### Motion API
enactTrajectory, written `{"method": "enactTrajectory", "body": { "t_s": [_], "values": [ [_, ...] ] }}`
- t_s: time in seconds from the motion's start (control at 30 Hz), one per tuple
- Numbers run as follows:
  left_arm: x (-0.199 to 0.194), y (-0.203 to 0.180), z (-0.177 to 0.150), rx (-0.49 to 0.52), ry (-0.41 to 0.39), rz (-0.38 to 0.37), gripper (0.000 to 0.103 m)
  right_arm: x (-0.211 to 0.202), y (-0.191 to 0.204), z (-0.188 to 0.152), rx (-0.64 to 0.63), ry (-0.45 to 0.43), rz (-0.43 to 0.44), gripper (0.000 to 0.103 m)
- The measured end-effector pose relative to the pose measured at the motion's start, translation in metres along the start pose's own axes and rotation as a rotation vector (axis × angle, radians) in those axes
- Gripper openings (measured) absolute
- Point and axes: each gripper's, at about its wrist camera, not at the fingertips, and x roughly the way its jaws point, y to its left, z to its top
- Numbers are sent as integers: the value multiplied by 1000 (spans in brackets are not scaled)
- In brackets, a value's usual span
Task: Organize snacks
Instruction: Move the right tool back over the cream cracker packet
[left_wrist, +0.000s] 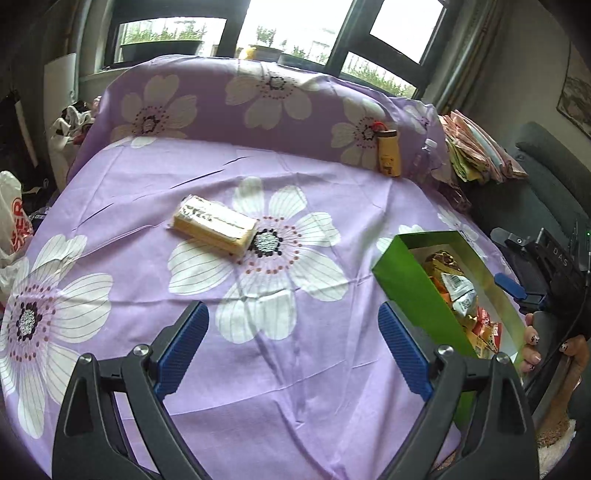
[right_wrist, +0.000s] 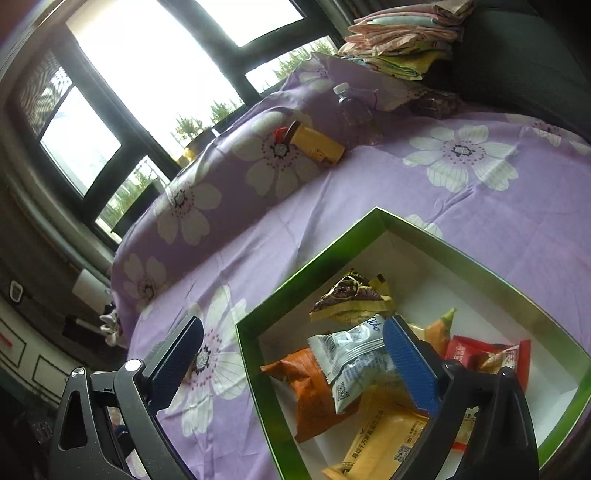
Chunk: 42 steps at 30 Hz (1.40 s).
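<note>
A yellow wrapped snack pack (left_wrist: 216, 224) lies on the purple flowered sheet (left_wrist: 147, 192), well ahead of my left gripper (left_wrist: 293, 328), which is open with nothing between its blue pads. The green box (left_wrist: 397, 258) stands to the right and holds several snack packets. In the right wrist view my right gripper (right_wrist: 293, 349) is open above the left wall of the green box (right_wrist: 255, 354). One pad hangs over the white packet (right_wrist: 351, 358), orange packet (right_wrist: 308, 391) and yellow packet (right_wrist: 384, 439). A brown triangular packet (right_wrist: 349, 295) and red packet (right_wrist: 476, 350) also lie inside.
A yellow tube-shaped item (left_wrist: 388, 152) and a clear bottle (left_wrist: 428, 155) lean against the flowered pillow (left_wrist: 258, 99) at the back. Folded cloths (left_wrist: 476, 147) are stacked at the right. A hand (left_wrist: 532, 347) holds the right gripper's handle beside the box. A white plastic bag (left_wrist: 11, 229) sits left.
</note>
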Motion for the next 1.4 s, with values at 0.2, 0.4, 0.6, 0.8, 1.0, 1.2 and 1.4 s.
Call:
{"method": "enactTrajectory", "body": {
  "t_s": [0.2, 0.4, 0.6, 0.8, 1.0, 1.2, 1.4],
  "values": [
    [2, 41, 1, -100, -8, 70, 93, 11, 14, -8, -11, 12, -5, 98],
    [-1, 59, 4, -151, -28, 101, 93, 21, 38, -19, -75, 21, -7, 98],
    [-5, 74, 6, -206, -35, 88, 93, 31, 61, -32, -138, 33, 5, 98],
    [-13, 85, 9, -243, -48, 102, 93, 40, 86, -46, -225, 47, 2, 98],
    [-18, 99, 10, -288, -56, 106, 93, 46, 101, -56, -300, 61, -24, 98],
    [-24, 109, 12, -319, -61, 123, 93, 51, 108, -64, -327, 78, -33, 98],
    [-31, 119, 13, -344, -80, 116, 93, 57, 117, -74, -359, 91, -43, 98]
  ]
}}
